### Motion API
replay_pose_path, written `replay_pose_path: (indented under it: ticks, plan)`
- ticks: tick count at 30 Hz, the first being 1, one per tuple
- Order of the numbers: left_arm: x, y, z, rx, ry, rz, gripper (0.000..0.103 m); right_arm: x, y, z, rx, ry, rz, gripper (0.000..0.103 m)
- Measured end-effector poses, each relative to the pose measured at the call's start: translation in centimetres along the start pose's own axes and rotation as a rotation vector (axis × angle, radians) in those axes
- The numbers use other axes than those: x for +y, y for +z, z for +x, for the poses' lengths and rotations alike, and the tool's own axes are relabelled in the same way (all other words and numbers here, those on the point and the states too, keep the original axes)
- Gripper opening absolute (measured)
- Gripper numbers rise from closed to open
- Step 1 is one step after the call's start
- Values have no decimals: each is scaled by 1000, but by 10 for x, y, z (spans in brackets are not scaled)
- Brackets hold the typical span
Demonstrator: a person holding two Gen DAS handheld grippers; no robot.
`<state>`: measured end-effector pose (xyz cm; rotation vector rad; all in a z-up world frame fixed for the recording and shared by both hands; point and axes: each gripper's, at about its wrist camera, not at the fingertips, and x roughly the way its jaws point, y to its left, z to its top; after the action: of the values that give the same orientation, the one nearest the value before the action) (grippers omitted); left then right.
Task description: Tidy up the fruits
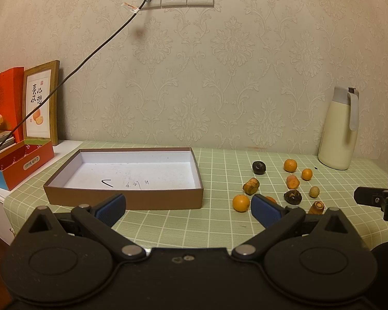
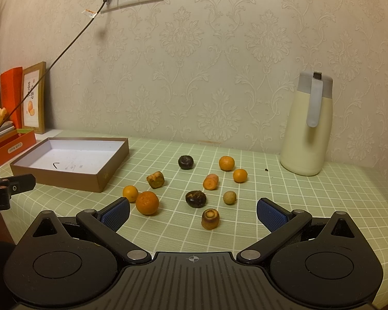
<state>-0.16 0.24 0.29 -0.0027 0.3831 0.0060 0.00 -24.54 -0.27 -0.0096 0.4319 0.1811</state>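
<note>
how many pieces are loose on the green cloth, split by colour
Counted in the right wrist view:
round orange fruits: 4
dark round fruits: 2
pale green fruit: 1
orange cut chunk: 1
brownish cut chunks: 2
total: 10
The cardboard box holds none.
</note>
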Motion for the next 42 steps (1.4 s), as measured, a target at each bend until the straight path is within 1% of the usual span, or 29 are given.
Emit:
replay_pose_path:
  ticks: [42]
  plan:
    - [-3, -1, 1, 1, 0, 10, 97, 0, 0, 0, 0, -1, -2, 103]
